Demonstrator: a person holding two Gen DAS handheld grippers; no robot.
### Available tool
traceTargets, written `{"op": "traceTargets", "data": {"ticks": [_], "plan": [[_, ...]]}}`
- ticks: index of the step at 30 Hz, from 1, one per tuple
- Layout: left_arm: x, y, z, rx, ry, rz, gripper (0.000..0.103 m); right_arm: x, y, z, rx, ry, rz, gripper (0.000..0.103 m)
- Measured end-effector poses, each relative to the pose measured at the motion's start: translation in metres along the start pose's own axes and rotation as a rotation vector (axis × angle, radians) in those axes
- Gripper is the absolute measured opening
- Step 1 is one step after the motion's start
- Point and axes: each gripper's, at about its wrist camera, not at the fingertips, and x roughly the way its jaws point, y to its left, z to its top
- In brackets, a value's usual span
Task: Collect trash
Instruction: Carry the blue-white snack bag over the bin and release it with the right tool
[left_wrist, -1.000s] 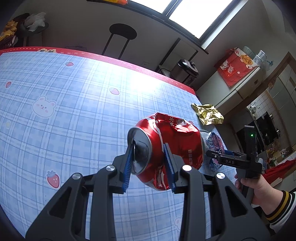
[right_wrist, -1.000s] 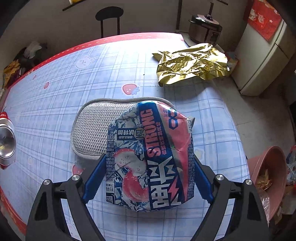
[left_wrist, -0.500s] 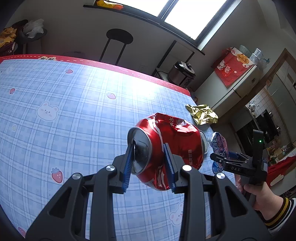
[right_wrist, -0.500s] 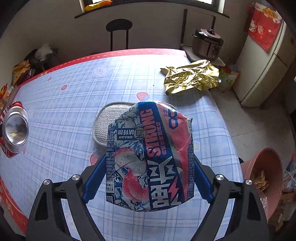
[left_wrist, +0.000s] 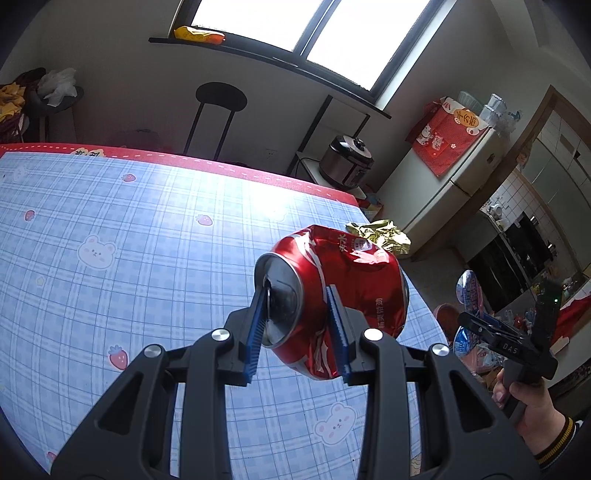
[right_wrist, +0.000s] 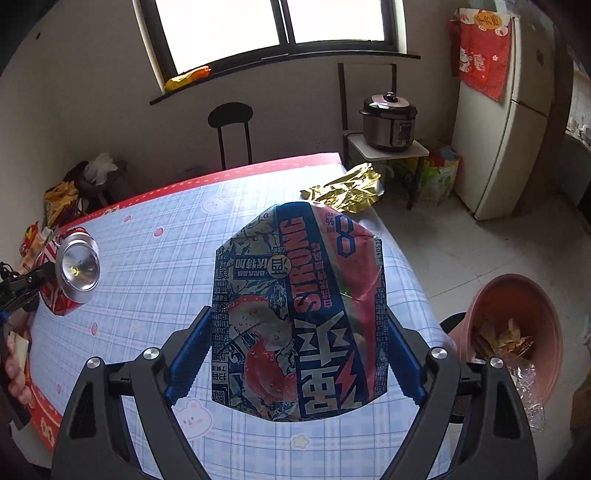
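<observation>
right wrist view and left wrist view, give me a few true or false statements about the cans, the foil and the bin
1. The left tongs are clamped on a crushed red can. True.
2. The right tongs are empty. False: they hold a flattened blue and pink can printed STRONG.
3. The gold foil wrapper lies on the checked tablecloth near its far corner. True.
4. The pink bin stands on the table. False: it stands on the floor beside the table, with scraps already in it.
5. The red can rests on the tablecloth. False: it is held up in the air.
</observation>
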Motion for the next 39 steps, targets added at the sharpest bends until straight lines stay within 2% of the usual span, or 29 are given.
{"op": "traceTargets", "data": {"ticks": [10,16,21,27,33,35,39], "plan": [[-0.010,-0.060,0.011,0.080,-0.025,-0.040,0.035,-0.085,-0.112,-0.004,0.132,-0.131,-0.142,0.084],[-0.007,-0.103,0.009,0.120,-0.028,-0.092,0.035,-0.121,-0.188,-0.006,0.192,-0.163,-0.251,0.084],[-0.002,-0.132,0.001,0.142,-0.024,-0.114,0.035,-0.134,-0.234,-0.003,0.221,-0.171,-0.303,0.084],[0.000,-0.151,-0.006,0.155,-0.028,-0.107,0.035,-0.123,-0.263,0.013,0.222,-0.163,-0.324,0.084],[-0.003,-0.151,-0.008,0.151,-0.040,-0.084,0.035,-0.111,-0.278,0.030,0.246,-0.153,-0.334,0.085],[-0.004,-0.152,-0.009,0.151,-0.042,-0.079,0.035,-0.111,-0.276,0.033,0.263,-0.167,-0.333,0.092],[-0.004,-0.156,-0.008,0.152,-0.045,-0.078,0.035,-0.119,-0.278,0.039,0.275,-0.196,-0.330,0.093]]}}
